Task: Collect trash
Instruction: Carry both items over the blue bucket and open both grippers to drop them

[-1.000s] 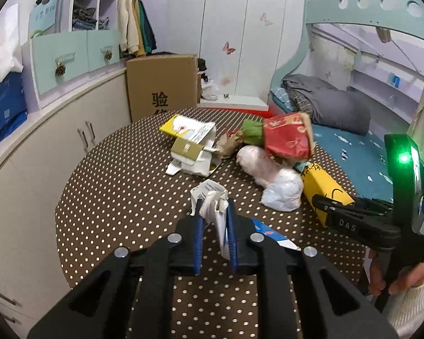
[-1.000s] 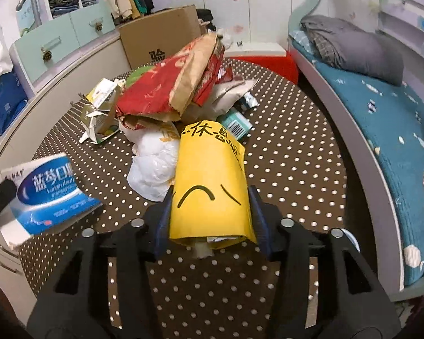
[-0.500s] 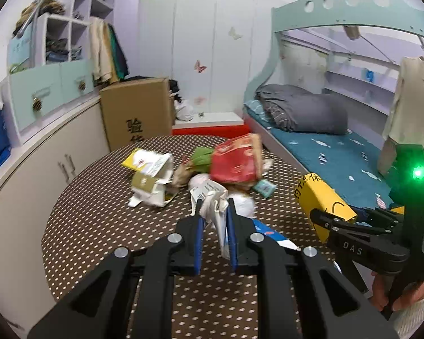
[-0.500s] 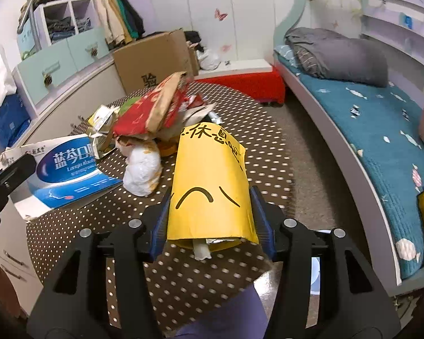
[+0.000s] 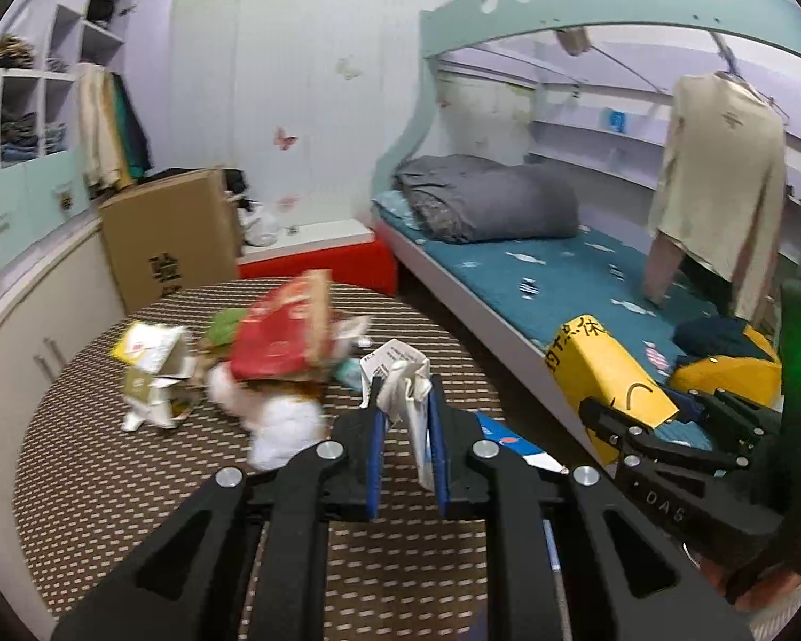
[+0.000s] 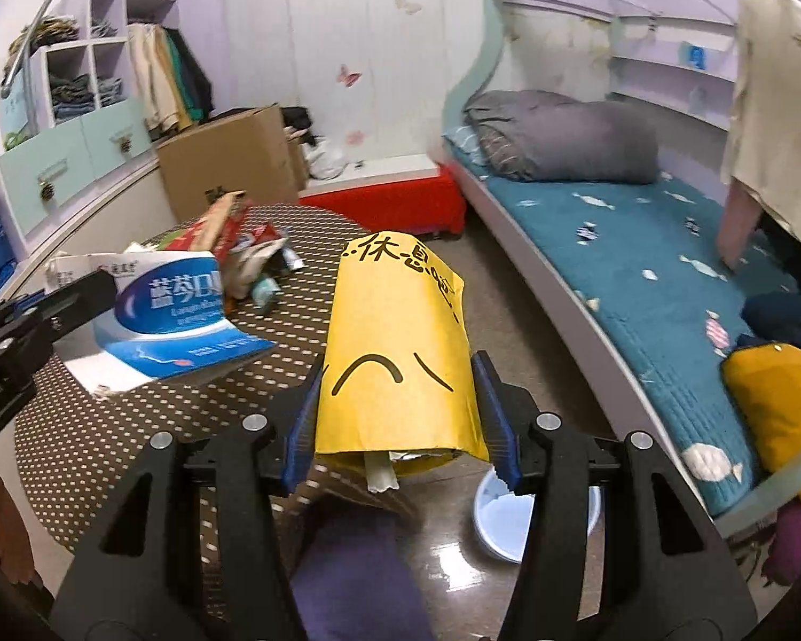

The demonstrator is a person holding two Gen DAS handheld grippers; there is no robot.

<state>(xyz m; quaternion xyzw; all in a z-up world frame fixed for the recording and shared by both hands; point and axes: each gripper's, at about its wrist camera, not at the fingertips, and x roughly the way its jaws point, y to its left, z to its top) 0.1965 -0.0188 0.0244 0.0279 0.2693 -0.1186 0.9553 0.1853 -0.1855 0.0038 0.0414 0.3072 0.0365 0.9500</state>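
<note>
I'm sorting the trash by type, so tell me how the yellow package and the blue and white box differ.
The yellow package is plain yellow with black handwritten marks and bulges into a rounded tube; the blue and white box is printed, flattened and torn. The right gripper clasps the package across its wide body, while the left gripper pinches only the box's thin edge. Both are paper trash held up off the dotted table.
</note>
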